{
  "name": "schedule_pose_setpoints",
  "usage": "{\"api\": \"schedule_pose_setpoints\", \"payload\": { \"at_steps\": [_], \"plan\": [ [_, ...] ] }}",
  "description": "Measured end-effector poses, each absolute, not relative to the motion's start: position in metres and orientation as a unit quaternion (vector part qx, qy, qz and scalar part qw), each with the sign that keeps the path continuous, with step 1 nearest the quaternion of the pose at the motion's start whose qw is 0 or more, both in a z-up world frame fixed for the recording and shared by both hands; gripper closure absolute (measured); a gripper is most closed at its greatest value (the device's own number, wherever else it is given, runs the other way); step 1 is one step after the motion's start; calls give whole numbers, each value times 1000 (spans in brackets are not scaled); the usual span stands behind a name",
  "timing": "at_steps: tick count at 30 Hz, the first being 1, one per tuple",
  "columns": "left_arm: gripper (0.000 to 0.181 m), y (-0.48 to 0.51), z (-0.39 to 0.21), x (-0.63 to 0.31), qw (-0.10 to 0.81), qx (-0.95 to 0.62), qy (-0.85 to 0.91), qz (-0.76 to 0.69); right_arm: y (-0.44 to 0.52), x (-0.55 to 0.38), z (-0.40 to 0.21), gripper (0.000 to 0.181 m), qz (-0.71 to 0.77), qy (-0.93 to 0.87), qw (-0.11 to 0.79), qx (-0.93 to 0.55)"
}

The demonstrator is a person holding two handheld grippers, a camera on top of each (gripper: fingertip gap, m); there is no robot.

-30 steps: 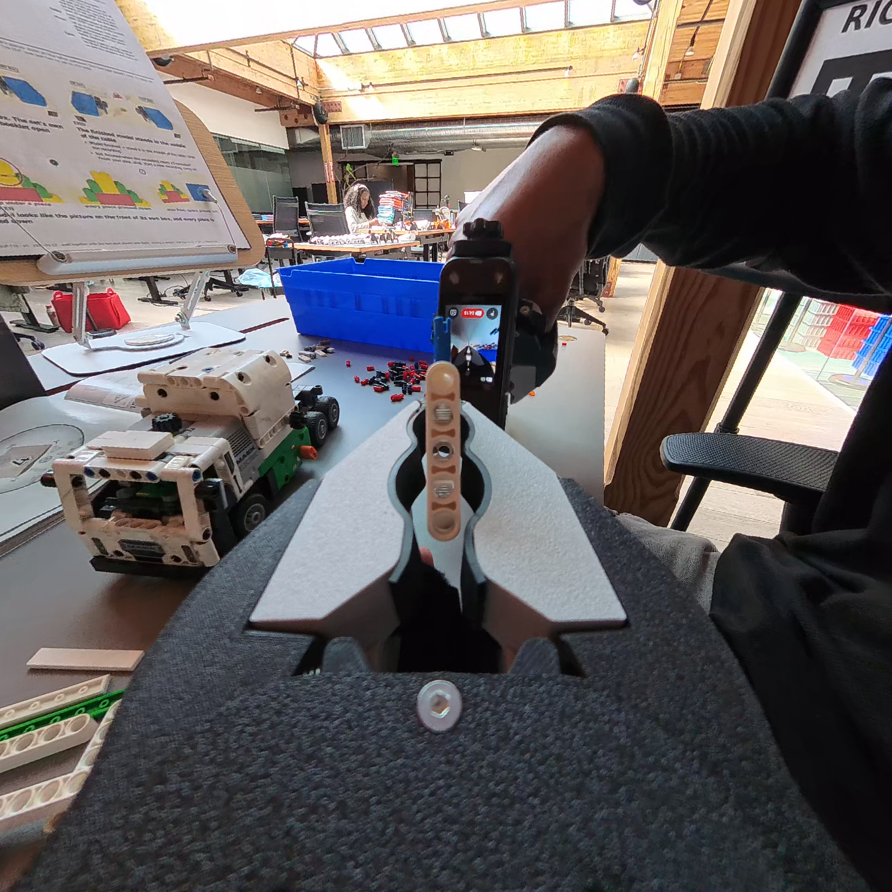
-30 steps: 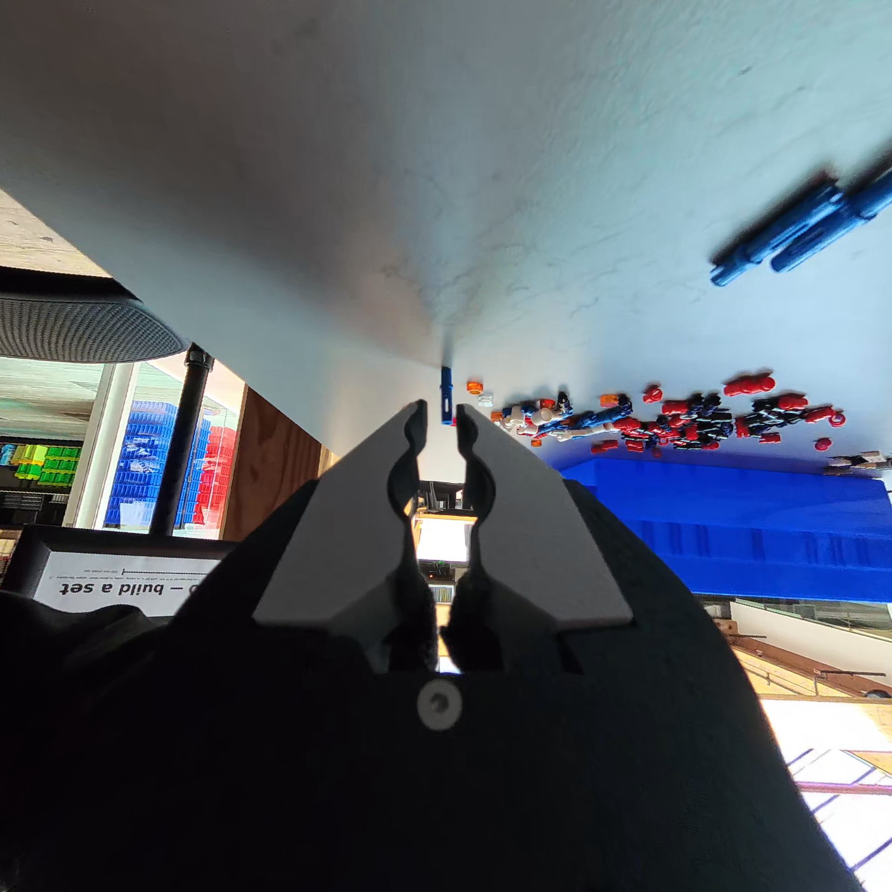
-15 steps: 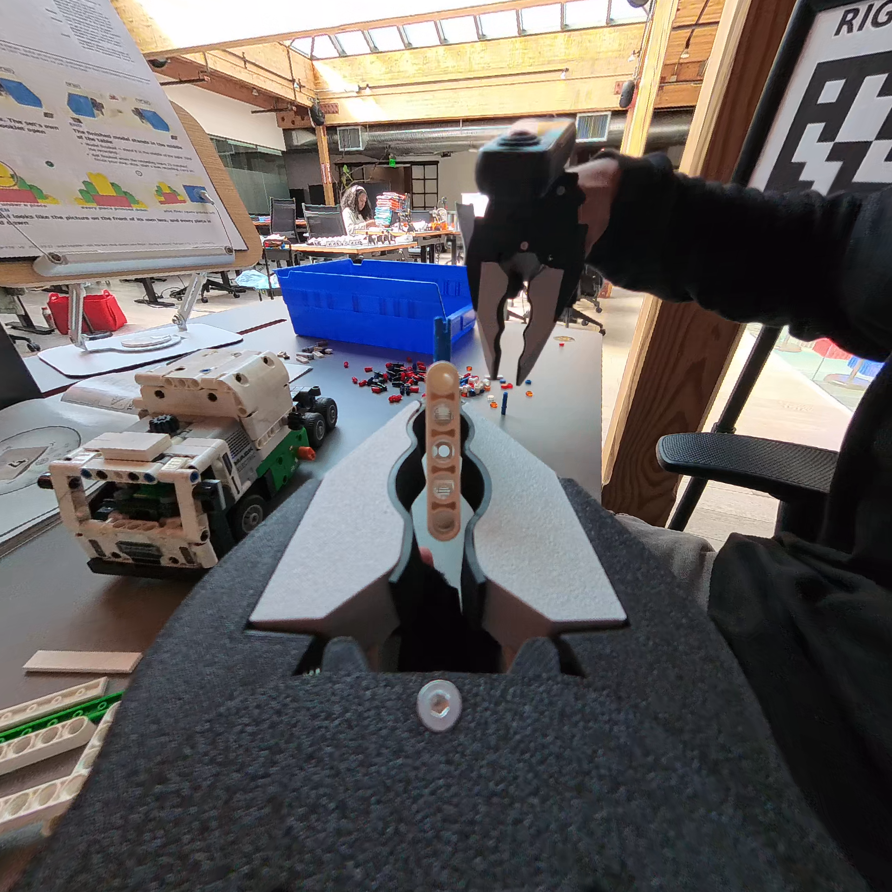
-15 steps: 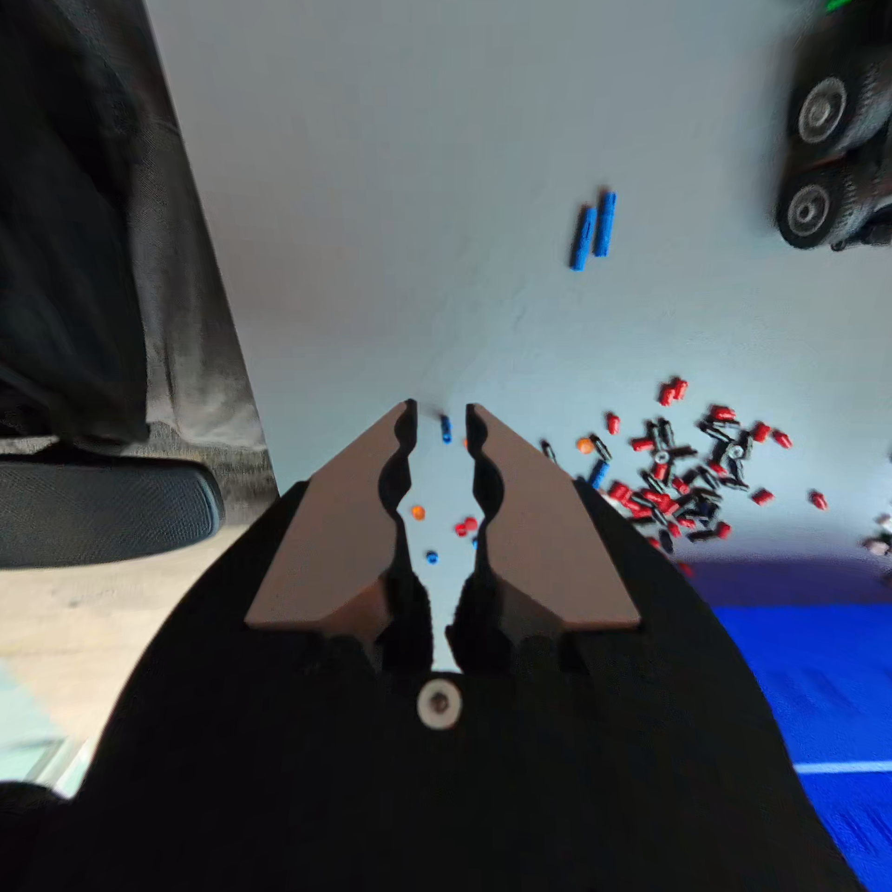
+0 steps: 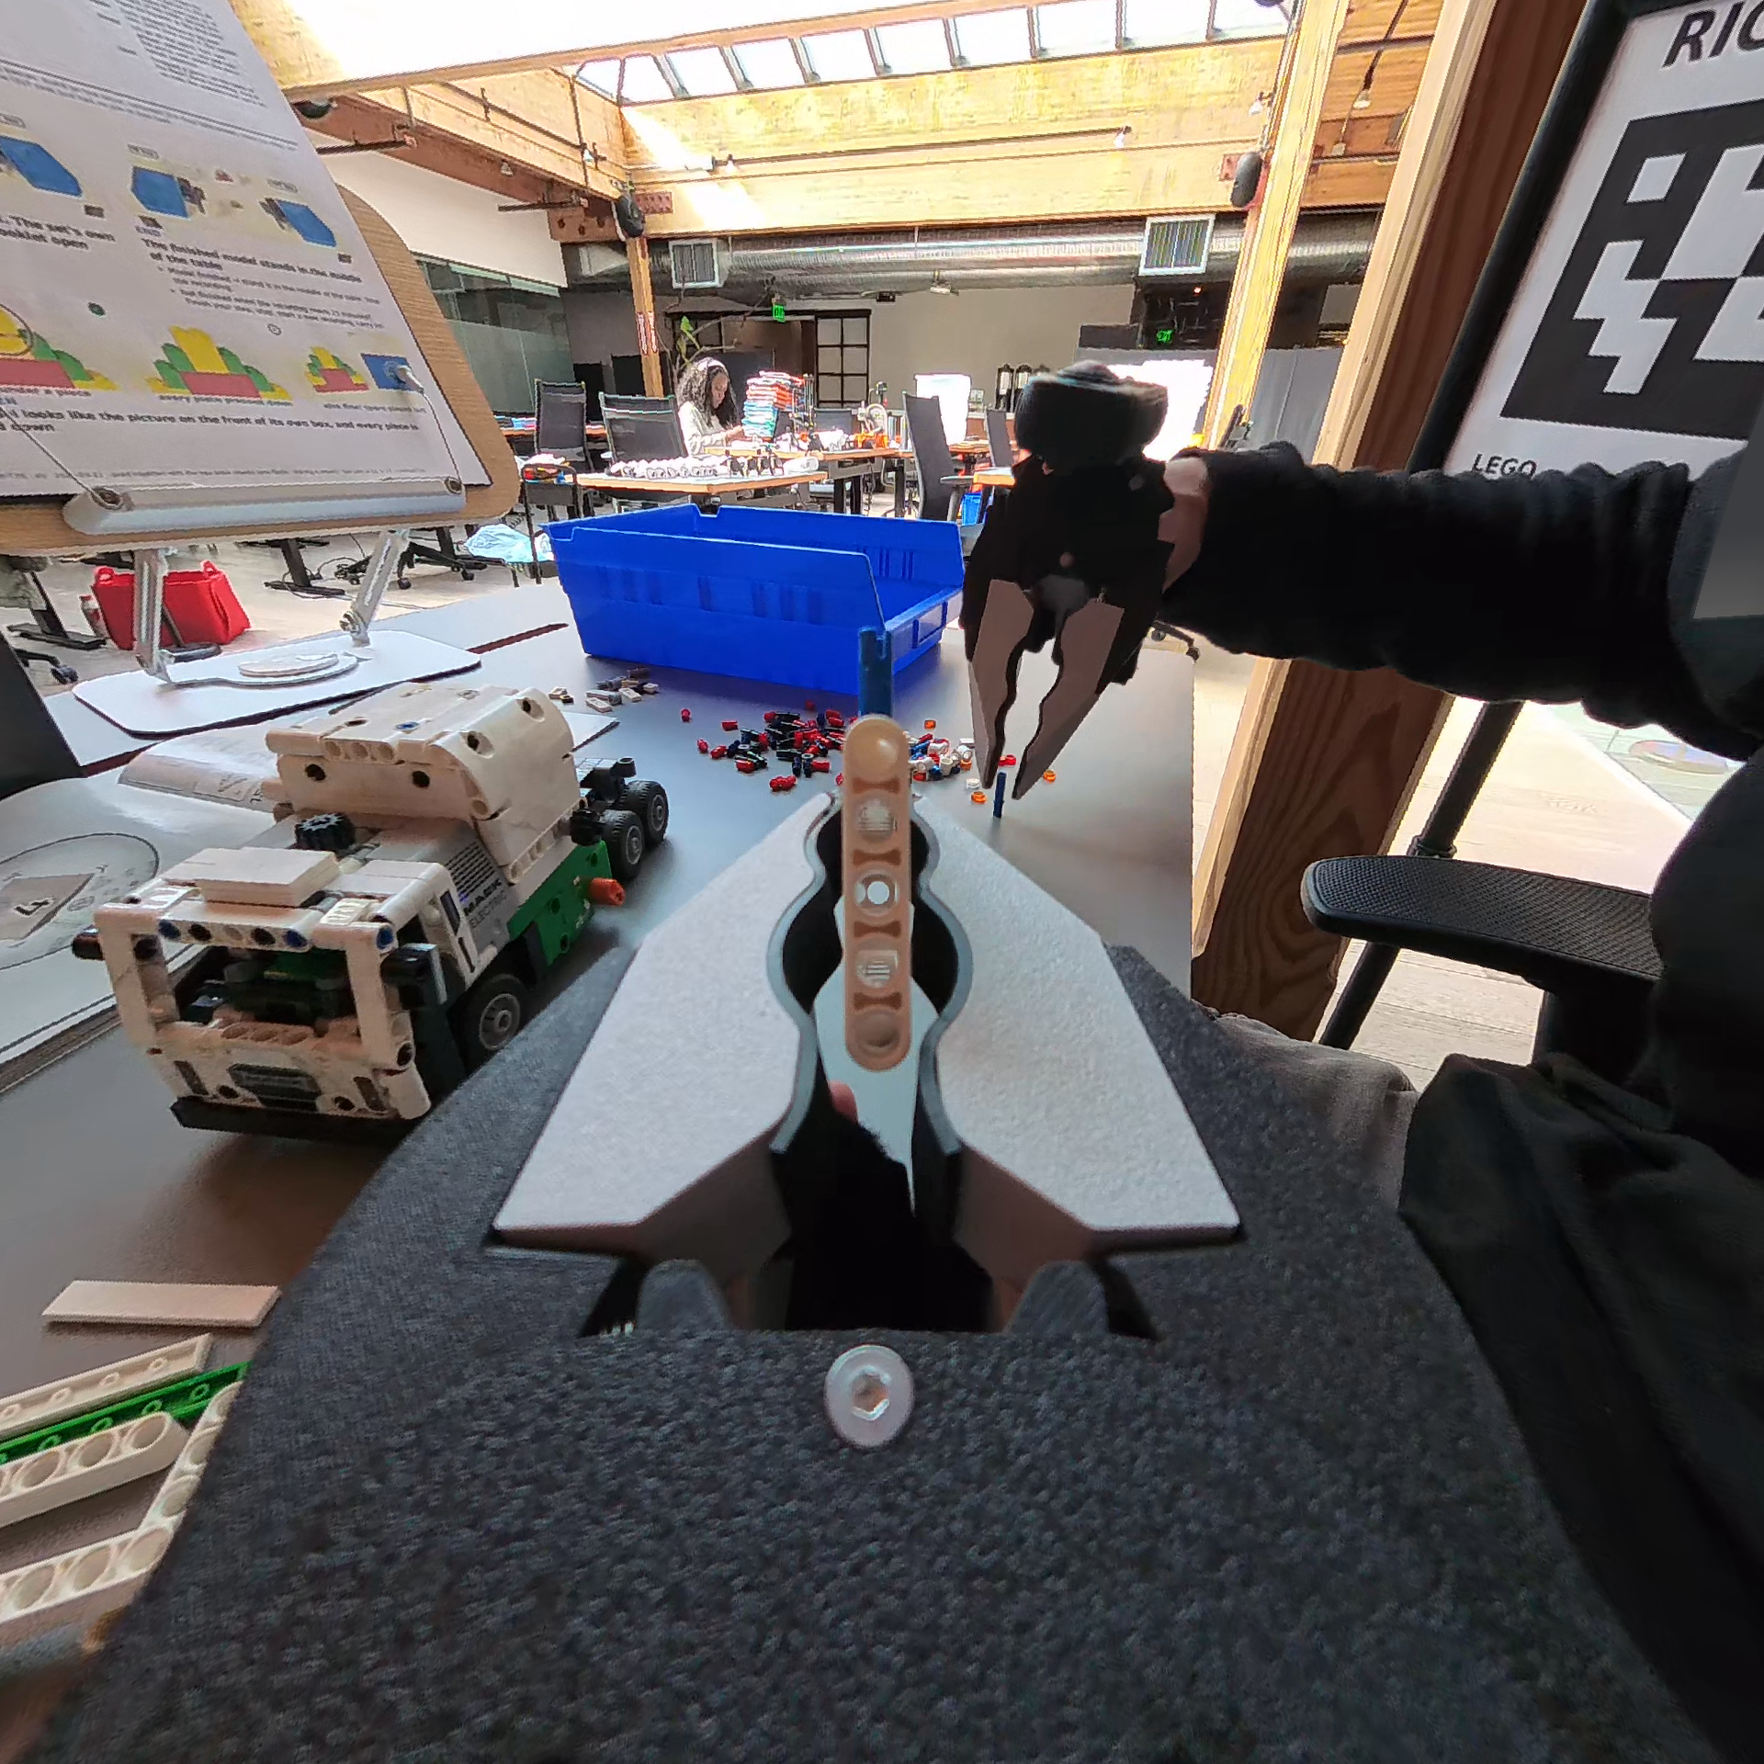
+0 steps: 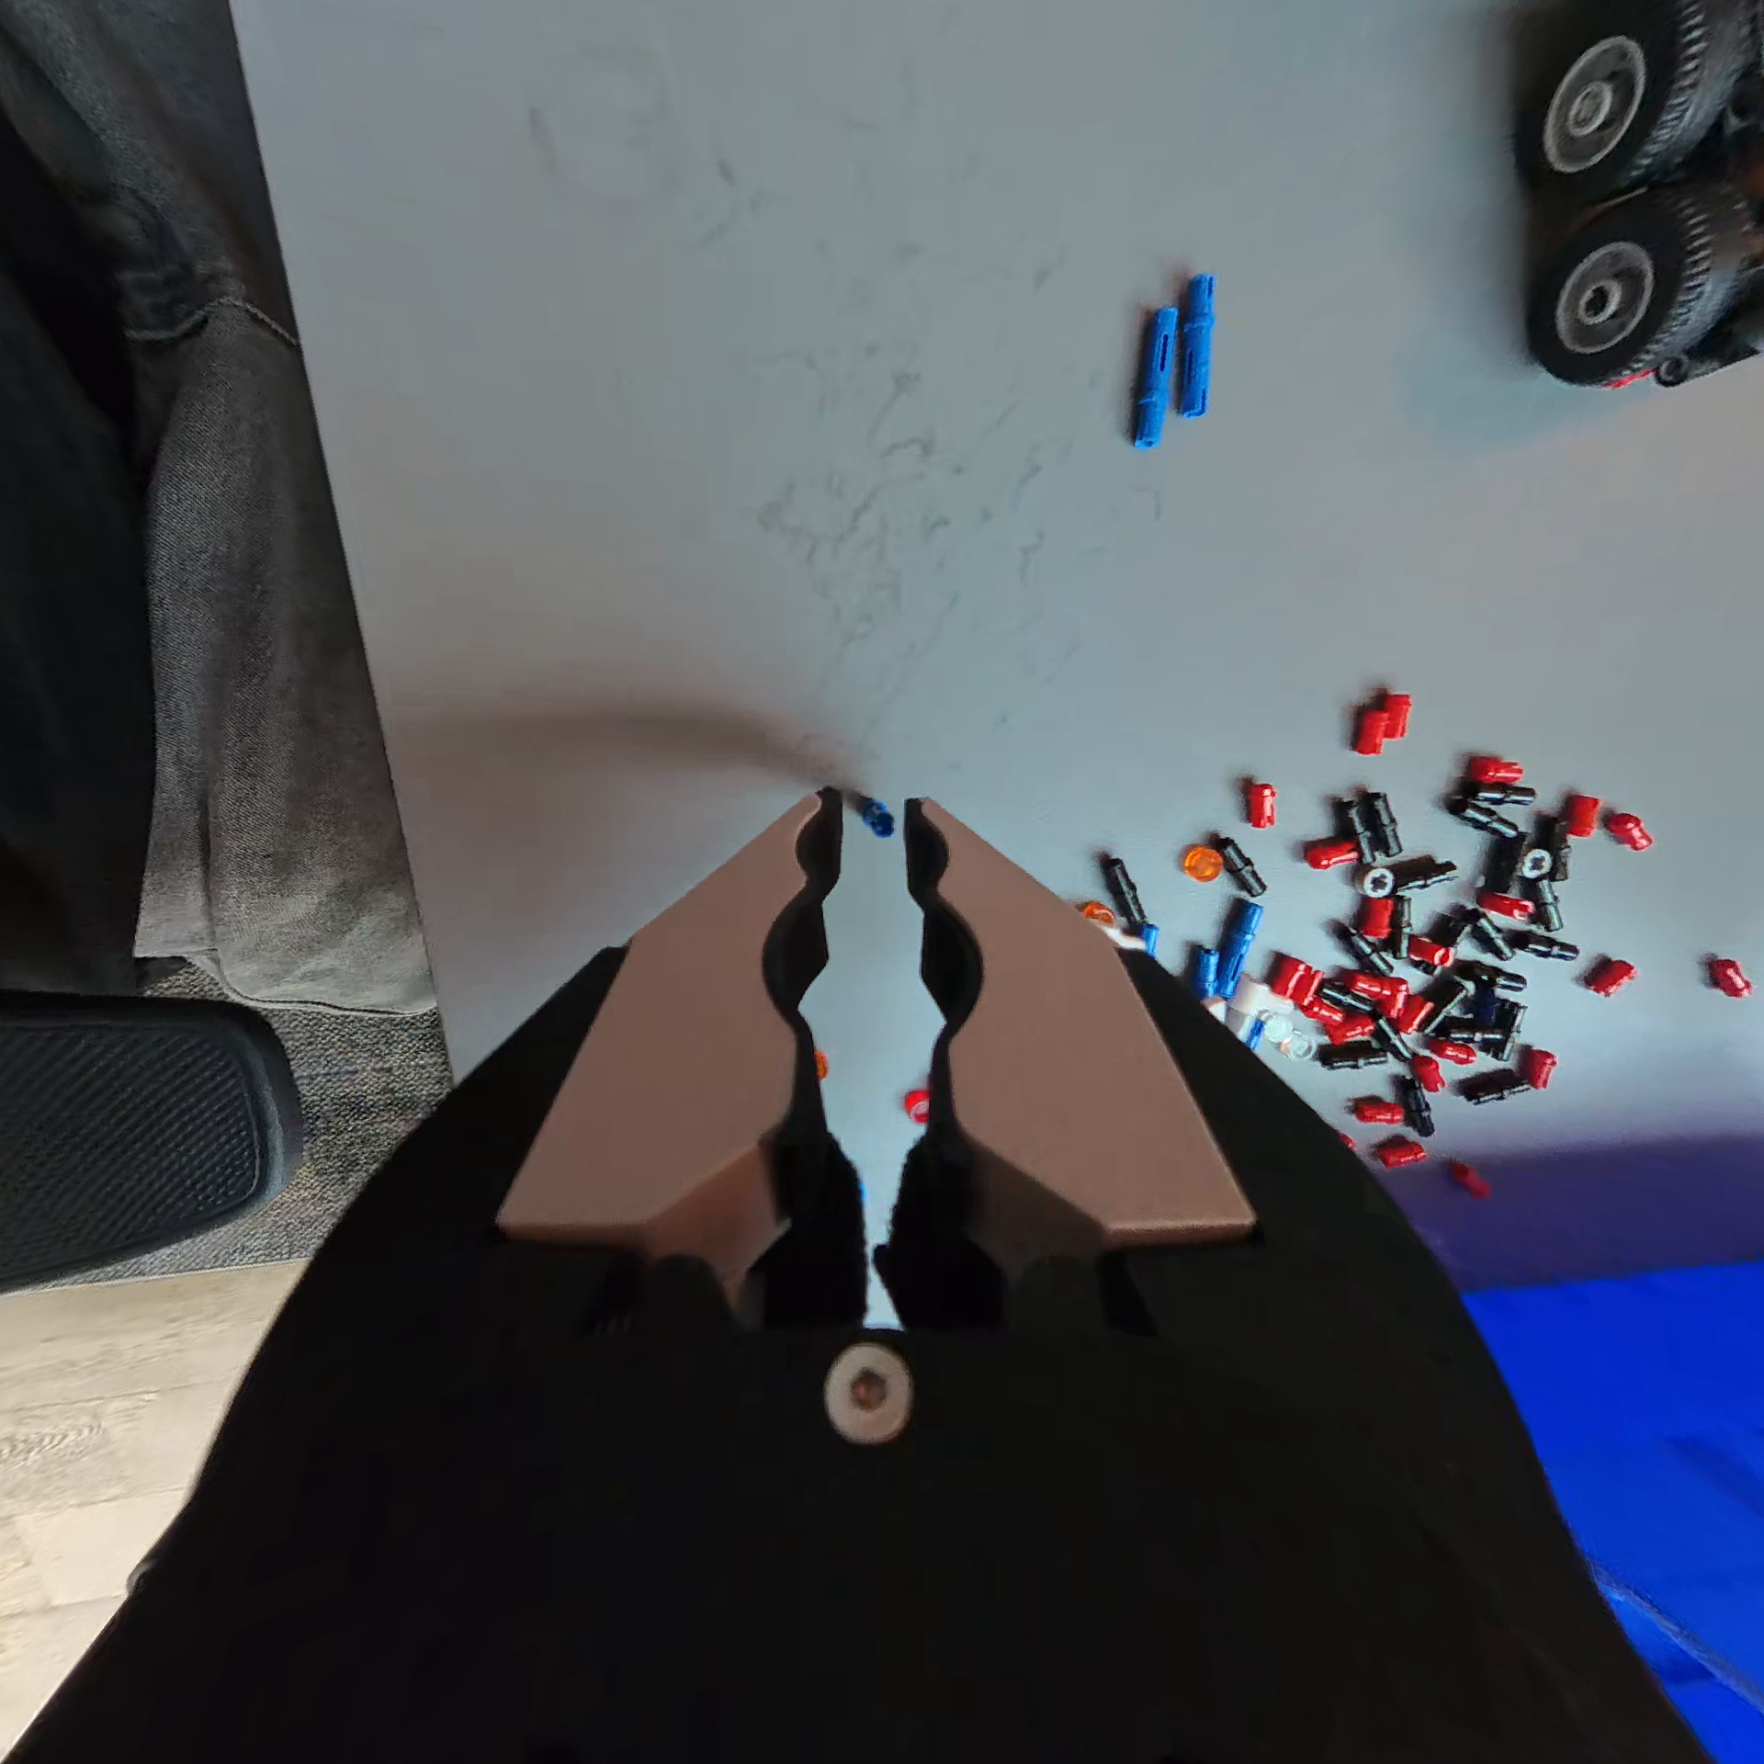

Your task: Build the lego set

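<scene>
My left gripper [image 5: 873,811] is shut on a tan beam with holes [image 5: 875,916], held upright; a blue pin [image 5: 873,673] sticks up behind its top end. My right gripper [image 6: 871,811] is open and points down at the grey table [image 6: 859,382]. Its tips stand on either side of a small blue pin [image 6: 875,818] that stands upright on the table. The left wrist view shows this gripper [image 5: 1002,778] and pin [image 5: 998,795] from the side. The white and green truck model [image 5: 363,888] stands on the table to the left.
A pile of small red and black pins [image 6: 1432,955] lies beside a blue bin [image 5: 754,592]. Two long blue pins [image 6: 1174,358] lie near the truck's wheels [image 6: 1623,220]. White and green beams [image 5: 86,1432] and a tan tile [image 5: 162,1303] lie near left. An instruction sheet stand [image 5: 191,286], a wooden post [image 5: 1336,668] and a chair [image 5: 1480,916] surround the table. About 25 cm separates my left fingertips from my right. It is some 20 cm from my left tips to the tan tile [image 5: 162,1303].
My right gripper swung away from in front of the left gripper, turned to point down and lowered over the small blue pin. The left gripper and its beam have not moved.
</scene>
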State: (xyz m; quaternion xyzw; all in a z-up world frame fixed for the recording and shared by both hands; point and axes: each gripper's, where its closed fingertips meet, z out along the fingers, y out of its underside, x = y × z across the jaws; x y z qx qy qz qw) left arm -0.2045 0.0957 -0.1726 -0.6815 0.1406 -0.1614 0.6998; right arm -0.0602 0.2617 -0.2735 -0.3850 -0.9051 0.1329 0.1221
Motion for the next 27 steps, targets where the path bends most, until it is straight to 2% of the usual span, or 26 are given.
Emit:
{"api": "schedule_pose_setpoints", "payload": {
  "at_steps": [5,22,24,27],
  "plan": [
    [175,95,-172,-205,701,-681,140,-161,261,-61,-278,176,130,-909,107,-381],
    [175,95,-173,-205,700,-681,141,-160,264,-58,-280,177,114,-912,94,-382],
    [175,95,-172,-204,701,-680,142,-160,261,-63,-275,177,118,-911,110,-379],
    [175,94,-171,-203,704,-676,147,-161,220,-93,-231,178,221,-889,167,-365]
  ]
}}
